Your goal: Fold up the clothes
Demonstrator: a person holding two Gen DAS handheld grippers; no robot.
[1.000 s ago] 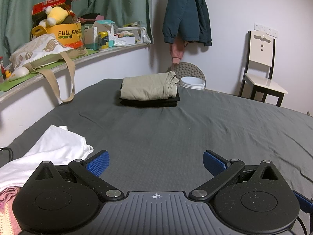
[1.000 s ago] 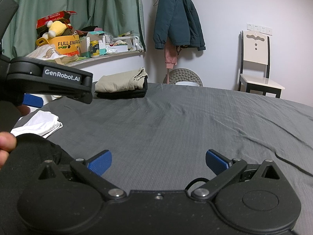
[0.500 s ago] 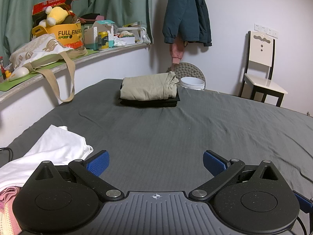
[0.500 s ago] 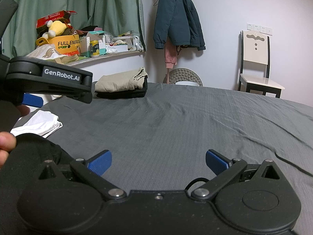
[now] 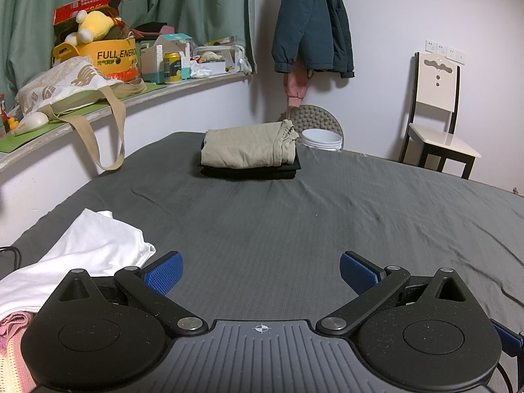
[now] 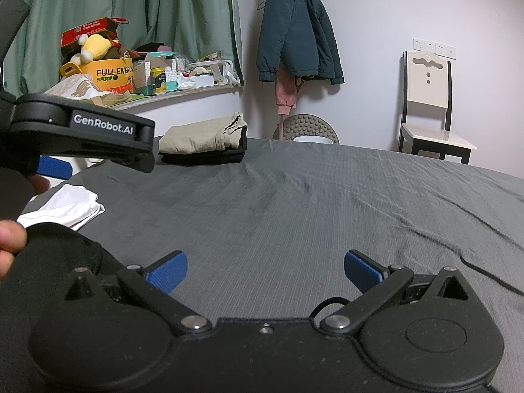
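A folded khaki garment (image 5: 249, 145) lies on top of a folded black one (image 5: 252, 170) at the far side of the grey bed (image 5: 294, 222); the same stack (image 6: 203, 137) appears in the right wrist view. An unfolded white garment (image 5: 88, 255) lies at the near left, over a pink one (image 5: 13, 324). My left gripper (image 5: 260, 273) hangs open over bare sheet, just right of the white garment. My right gripper (image 6: 265, 270) is open too, with nothing between its blue pads. The left gripper's black body (image 6: 82, 131) and a hand (image 6: 9, 235) fill the right view's left side.
A cluttered window ledge (image 5: 108, 104) with a tote bag (image 5: 65, 91) and a yellow box runs along the left wall. A jacket (image 5: 311, 23) hangs in the corner. A chair (image 5: 439, 124) and a white bucket (image 5: 322, 139) stand beyond the bed. A black cable (image 6: 491, 275) crosses the sheet at right.
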